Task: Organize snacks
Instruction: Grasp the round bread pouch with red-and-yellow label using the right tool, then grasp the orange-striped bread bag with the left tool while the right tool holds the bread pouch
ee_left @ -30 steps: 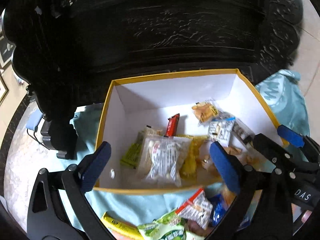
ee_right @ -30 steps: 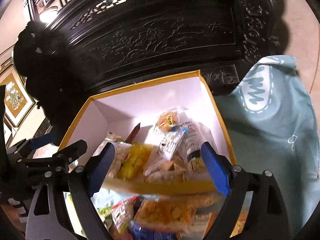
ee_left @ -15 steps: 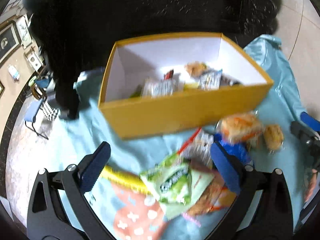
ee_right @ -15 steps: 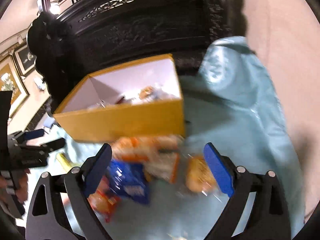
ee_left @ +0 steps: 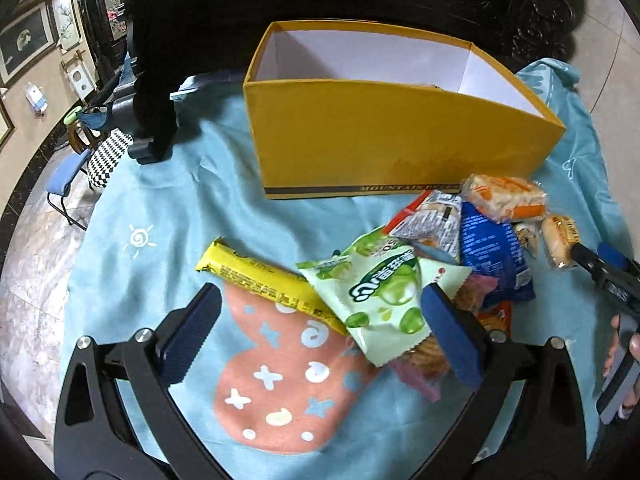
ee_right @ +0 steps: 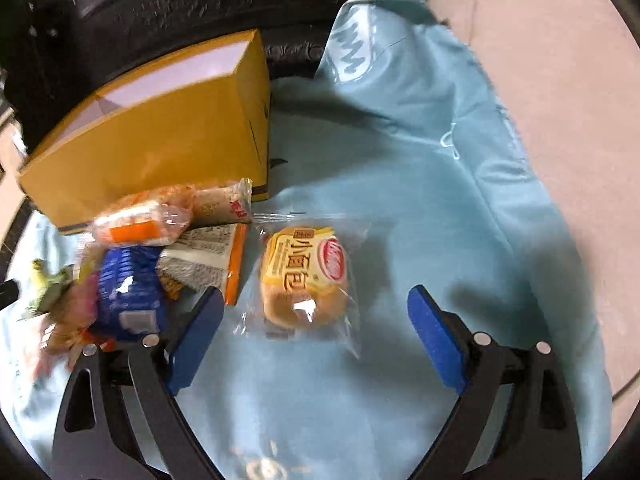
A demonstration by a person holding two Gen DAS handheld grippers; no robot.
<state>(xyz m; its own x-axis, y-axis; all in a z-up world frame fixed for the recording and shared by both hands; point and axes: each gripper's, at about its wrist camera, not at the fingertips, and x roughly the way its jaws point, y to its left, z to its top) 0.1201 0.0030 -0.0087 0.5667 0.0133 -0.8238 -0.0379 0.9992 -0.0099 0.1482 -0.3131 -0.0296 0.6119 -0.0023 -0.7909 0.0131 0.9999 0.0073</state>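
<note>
Down on the left wrist view, the left gripper (ee_left: 320,318) has its two blue pads wide apart and holds nothing. Between and just past them lies a soft blue cloth (ee_left: 168,208) with a pink patch full of white stars and swirls. One yellow cardboard box (ee_left: 384,136) stands on the cloth, with flat walls, sharp corners and a white inside; its open top faces up. A pile of crinkly snack packets lies just in front of the box's near wall. One long yellow bar (ee_left: 264,280) lies flat, and one shiny green bag (ee_left: 376,292) lies partly over its end. One blue packet (ee_left: 492,256) and one orange packet (ee_left: 506,198) sit further right, touching others in the pile. The cloth left of the pile is bare and flat. The right gripper (ee_left: 608,268) pokes in at the right edge. On the right wrist view, the right gripper (ee_right: 316,330) also has its blue pads wide apart, with nothing between them. One round bun in a clear wrapper (ee_right: 304,280) lies flat on the cloth (ee_right: 420,168) just ahead of the pads, a little apart from the pile. The box (ee_right: 160,148) stands behind at the left. The blue packet (ee_right: 130,292) and orange packet (ee_right: 140,226) look blurry here. Smooth bare cloth spreads to the right of the bun.
</note>
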